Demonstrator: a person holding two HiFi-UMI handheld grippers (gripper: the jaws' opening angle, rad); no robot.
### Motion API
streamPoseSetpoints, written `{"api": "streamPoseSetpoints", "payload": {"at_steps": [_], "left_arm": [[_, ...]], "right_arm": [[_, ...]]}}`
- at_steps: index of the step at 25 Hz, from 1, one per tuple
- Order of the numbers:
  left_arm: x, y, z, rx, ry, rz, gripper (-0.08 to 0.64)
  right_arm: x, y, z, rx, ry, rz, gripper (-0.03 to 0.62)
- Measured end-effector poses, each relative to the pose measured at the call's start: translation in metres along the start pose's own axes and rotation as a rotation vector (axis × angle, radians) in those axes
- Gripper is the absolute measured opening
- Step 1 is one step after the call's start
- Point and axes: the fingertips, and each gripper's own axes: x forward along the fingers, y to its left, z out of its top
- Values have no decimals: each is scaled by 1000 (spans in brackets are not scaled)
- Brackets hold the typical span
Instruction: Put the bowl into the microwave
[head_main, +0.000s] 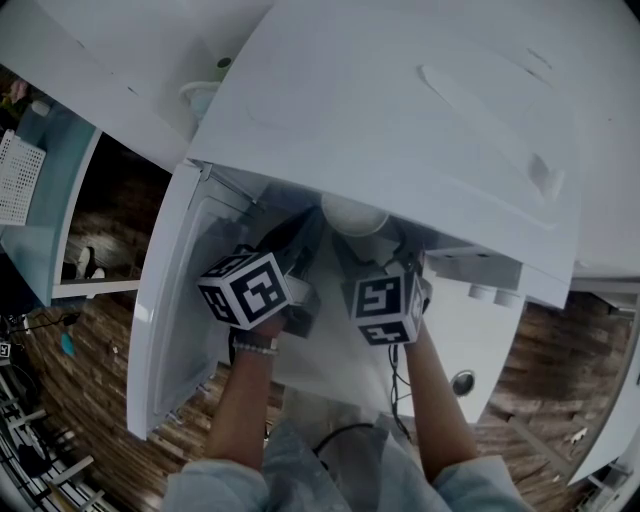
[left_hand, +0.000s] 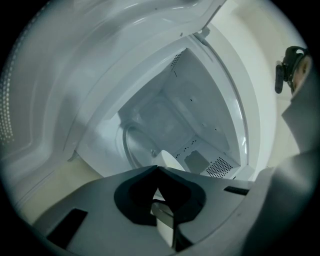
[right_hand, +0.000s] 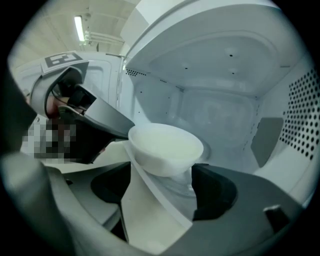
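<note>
The white microwave (head_main: 400, 100) stands with its door (head_main: 180, 300) swung wide to the left. A white bowl (right_hand: 165, 147) hangs upright at the mouth of the cavity (right_hand: 215, 110), over the round turntable (left_hand: 137, 145). My right gripper (right_hand: 162, 170) is shut on the bowl's lower part, one white finger on each side. In the head view the bowl (head_main: 352, 213) peeks out just under the microwave's top edge, ahead of the right gripper (head_main: 375, 262). My left gripper (head_main: 300, 240) is shut and holds nothing. Its tip (left_hand: 169, 162) points into the cavity, close by the bowl's left rim.
The open door walls off the left side. A white front with a round knob (head_main: 462, 381) lies below the microwave. A black cable (head_main: 345, 435) hangs between the person's arms. Wooden floor (head_main: 100, 380) and a pale shelf unit (head_main: 60, 200) lie to the left.
</note>
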Motion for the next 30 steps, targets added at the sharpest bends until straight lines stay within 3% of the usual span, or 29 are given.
{"api": "streamPoseSetpoints", "payload": {"at_steps": [14,30], "left_arm": [[2,-4,-8,12,27,13,-9],[-1,-5,-9,16,38,21,-9]], "right_arm": [[-20,-7,1,79,-27,-35,330],[1,-8,14,47,-5,-43,328]]}}
